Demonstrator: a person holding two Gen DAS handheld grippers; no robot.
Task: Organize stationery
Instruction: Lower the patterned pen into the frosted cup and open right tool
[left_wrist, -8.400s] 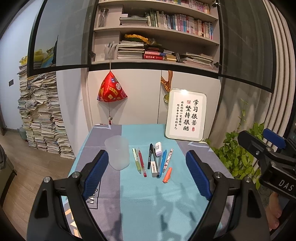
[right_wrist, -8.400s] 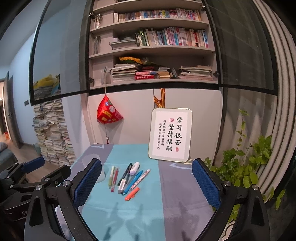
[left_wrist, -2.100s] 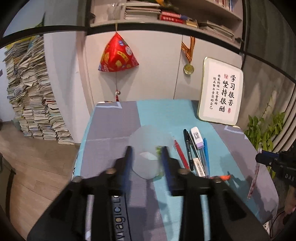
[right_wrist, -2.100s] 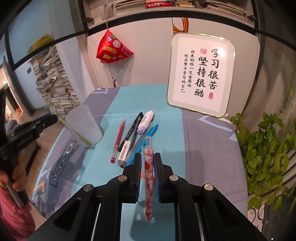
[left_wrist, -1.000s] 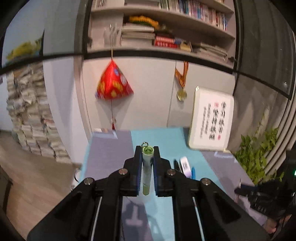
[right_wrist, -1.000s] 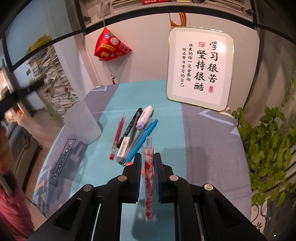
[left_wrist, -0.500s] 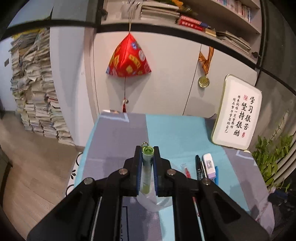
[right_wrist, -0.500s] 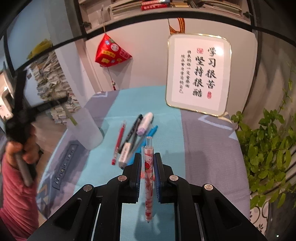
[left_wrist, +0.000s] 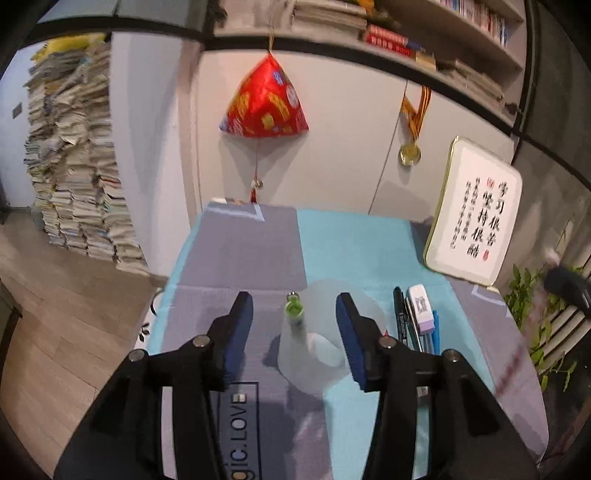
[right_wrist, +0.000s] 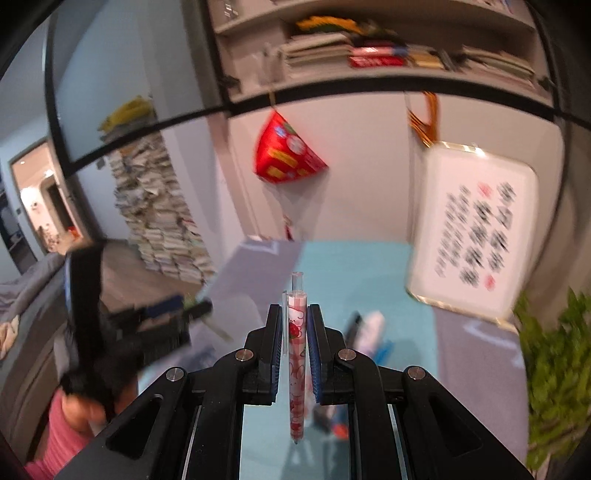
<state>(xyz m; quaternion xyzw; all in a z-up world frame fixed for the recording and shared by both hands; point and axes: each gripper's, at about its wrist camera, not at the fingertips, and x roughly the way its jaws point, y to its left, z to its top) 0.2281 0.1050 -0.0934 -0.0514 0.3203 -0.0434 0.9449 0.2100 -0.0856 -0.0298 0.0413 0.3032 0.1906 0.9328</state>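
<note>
In the left wrist view a translucent plastic cup (left_wrist: 314, 354) stands on the table, and a green pen (left_wrist: 293, 314) sticks up inside it at its left side. My left gripper (left_wrist: 295, 308) hovers just above the cup; its jaws are opening and the blue pads stand clear of the pen on both sides. To the right of the cup lie a black pen (left_wrist: 399, 314), a white-and-lilac correction tape (left_wrist: 419, 304) and a blue pen (left_wrist: 435, 328). In the blurred right wrist view my right gripper (right_wrist: 293, 321) is shut on a pink-and-white patterned pen (right_wrist: 297, 350), held lengthwise.
A white framed calligraphy sign (left_wrist: 476, 229) leans at the table's back right. A red pyramid ornament (left_wrist: 266, 103) and a medal (left_wrist: 410, 153) hang on the wall behind. A green plant (left_wrist: 532, 306) stands off the right edge; stacked papers (left_wrist: 77, 173) rise at the left.
My left gripper has come down over the cup and let go of the green pen, which now stands in the cup. My right gripper has swung left and up with the patterned pen.
</note>
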